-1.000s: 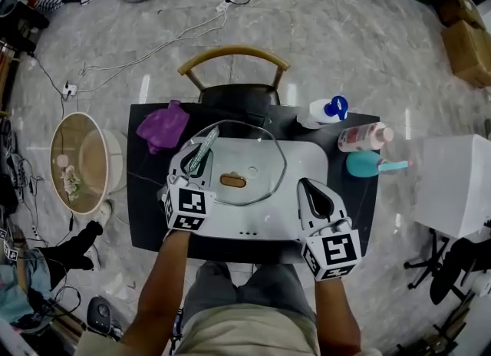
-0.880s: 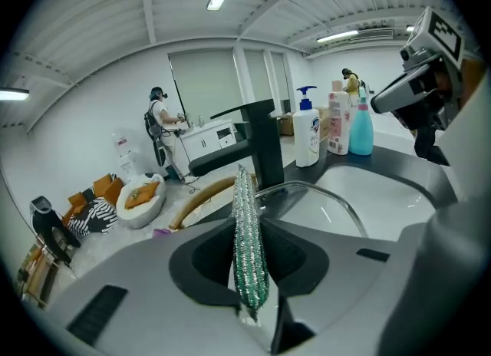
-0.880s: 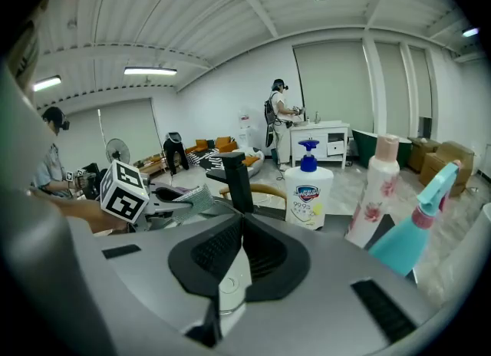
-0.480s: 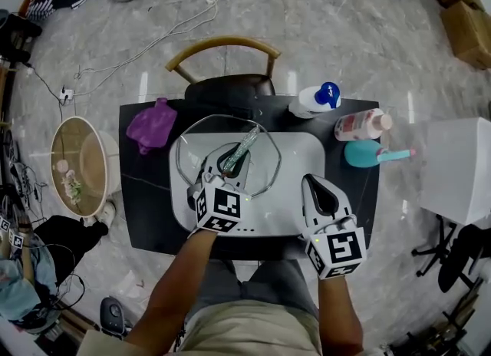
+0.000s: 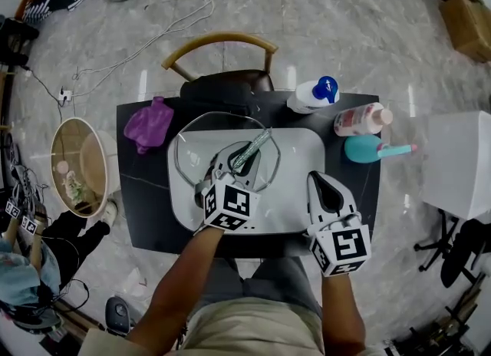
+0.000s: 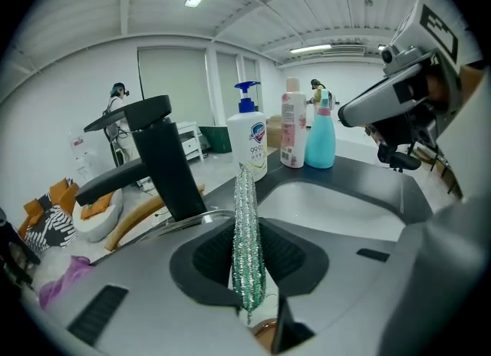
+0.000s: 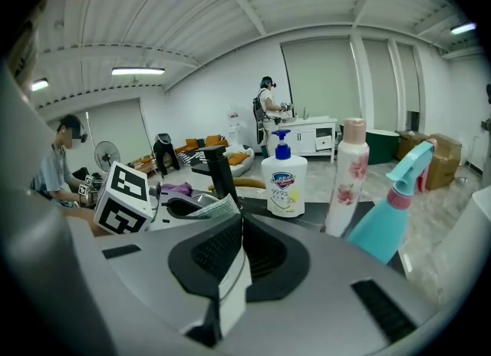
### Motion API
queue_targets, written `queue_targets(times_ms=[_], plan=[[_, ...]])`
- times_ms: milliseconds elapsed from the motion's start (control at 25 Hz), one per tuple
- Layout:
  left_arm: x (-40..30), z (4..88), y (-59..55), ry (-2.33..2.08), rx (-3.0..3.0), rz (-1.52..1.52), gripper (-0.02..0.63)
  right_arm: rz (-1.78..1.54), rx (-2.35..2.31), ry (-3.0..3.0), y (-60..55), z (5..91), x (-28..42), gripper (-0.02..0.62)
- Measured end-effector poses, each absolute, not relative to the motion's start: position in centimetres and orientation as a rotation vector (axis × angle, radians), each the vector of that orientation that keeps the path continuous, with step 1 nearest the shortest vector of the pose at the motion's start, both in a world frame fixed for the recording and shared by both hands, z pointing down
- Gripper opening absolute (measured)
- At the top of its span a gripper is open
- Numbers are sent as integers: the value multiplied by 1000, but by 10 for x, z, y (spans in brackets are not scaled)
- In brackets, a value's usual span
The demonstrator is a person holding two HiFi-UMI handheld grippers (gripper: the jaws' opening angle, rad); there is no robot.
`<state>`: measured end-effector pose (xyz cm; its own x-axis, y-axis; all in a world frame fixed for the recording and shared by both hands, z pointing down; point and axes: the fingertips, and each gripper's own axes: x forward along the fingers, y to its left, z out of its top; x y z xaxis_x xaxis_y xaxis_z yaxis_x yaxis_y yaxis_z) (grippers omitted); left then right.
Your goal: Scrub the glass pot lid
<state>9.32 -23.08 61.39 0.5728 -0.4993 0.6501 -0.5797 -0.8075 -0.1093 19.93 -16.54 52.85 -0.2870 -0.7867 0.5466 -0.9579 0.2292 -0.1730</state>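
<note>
The left gripper has swung from the basin's left side to its middle, its jaws pinching a glittery green scrubber over the glass lid — which lies in the white sink. The right gripper, jaws pressed together on nothing, sits at the sink's near right edge. Beyond stand a soap pump bottle, a pink bottle and a teal spray bottle.
</note>
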Motion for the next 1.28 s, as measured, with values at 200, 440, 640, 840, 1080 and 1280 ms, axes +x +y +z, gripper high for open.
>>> queue_targets(times_ms=[200,440,640,840,1080,1280], plan=[[54,608,-240,-1022,2655,1061,86,684,1580,-2189,-172,528,180,25],[-46,603,-262,-1269,2514,1074,86,675,1507,-2231,-180,528,143,25],[-103,605,-268,-1387,2409,1098,86,675,1460,-2253,-181,529,122,25],[-100,606,-261,-1382,2411,1098,86,676,1448,-2252,-180,530,119,25],[-68,608,-255,-1315,2457,1092,86,691,1469,-2238,-176,535,131,25],[-13,607,-246,-1204,2548,1097,86,712,1506,-2221,-169,538,150,25]])
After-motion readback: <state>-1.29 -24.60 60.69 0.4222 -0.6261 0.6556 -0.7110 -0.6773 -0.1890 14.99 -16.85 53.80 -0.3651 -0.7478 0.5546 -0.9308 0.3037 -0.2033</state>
